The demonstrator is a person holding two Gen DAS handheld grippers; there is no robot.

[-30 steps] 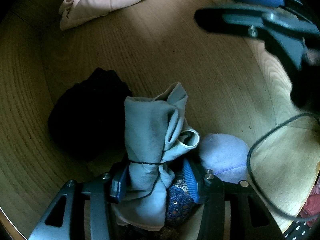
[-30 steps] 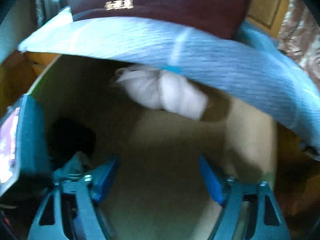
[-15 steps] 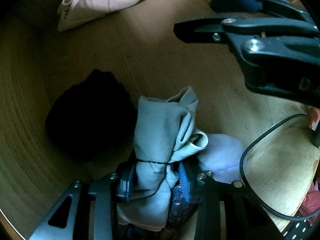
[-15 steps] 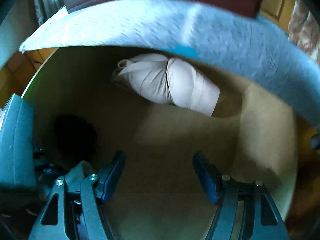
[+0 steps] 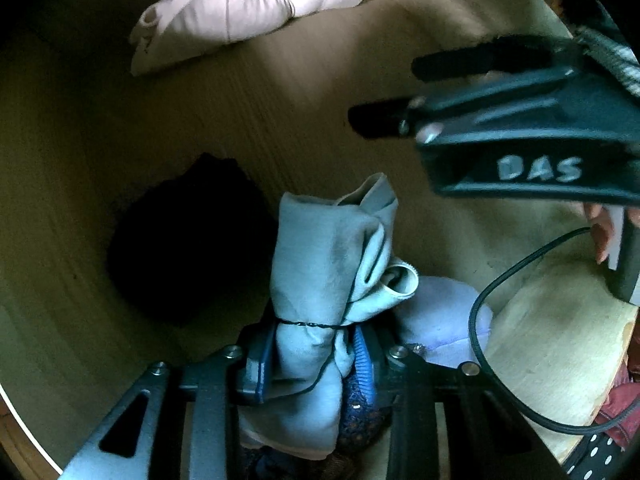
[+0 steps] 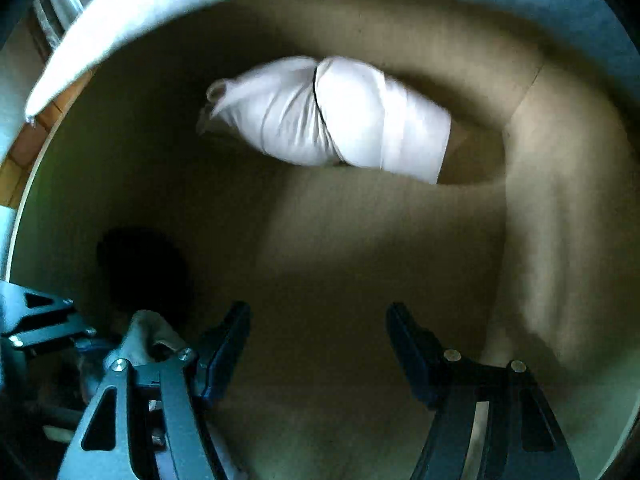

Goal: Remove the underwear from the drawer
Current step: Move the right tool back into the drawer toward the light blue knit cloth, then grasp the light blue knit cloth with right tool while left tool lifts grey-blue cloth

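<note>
Inside the wooden drawer (image 5: 248, 128), my left gripper (image 5: 310, 354) points straight down and is shut on a rolled grey-blue underwear bundle (image 5: 324, 256) tied with a thin black band. A black bundle (image 5: 188, 240) lies just left of it, a pale lilac one (image 5: 436, 312) to its right. The white rolled bundle (image 5: 248, 8) lies at the far end. My right gripper (image 6: 318, 340) hangs open over bare drawer floor, with the white bundle (image 6: 332, 116) well ahead of it. The grey-blue bundle (image 6: 150, 334) peeks in at its lower left. In the left wrist view the right gripper (image 5: 432, 92) is at upper right.
A dark blue patterned garment (image 5: 360, 408) lies under the held bundle. A black cable (image 5: 492, 300) loops at the right over the drawer's pale side wall (image 5: 560, 352). A blue-grey cloth (image 6: 120, 8) covers the surface above the drawer. A spotted fabric (image 5: 596, 460) shows at lower right.
The left jaws have closed onto the grey-blue bundle. The right gripper has come down into the drawer, and the white bundle now looms larger ahead of it.
</note>
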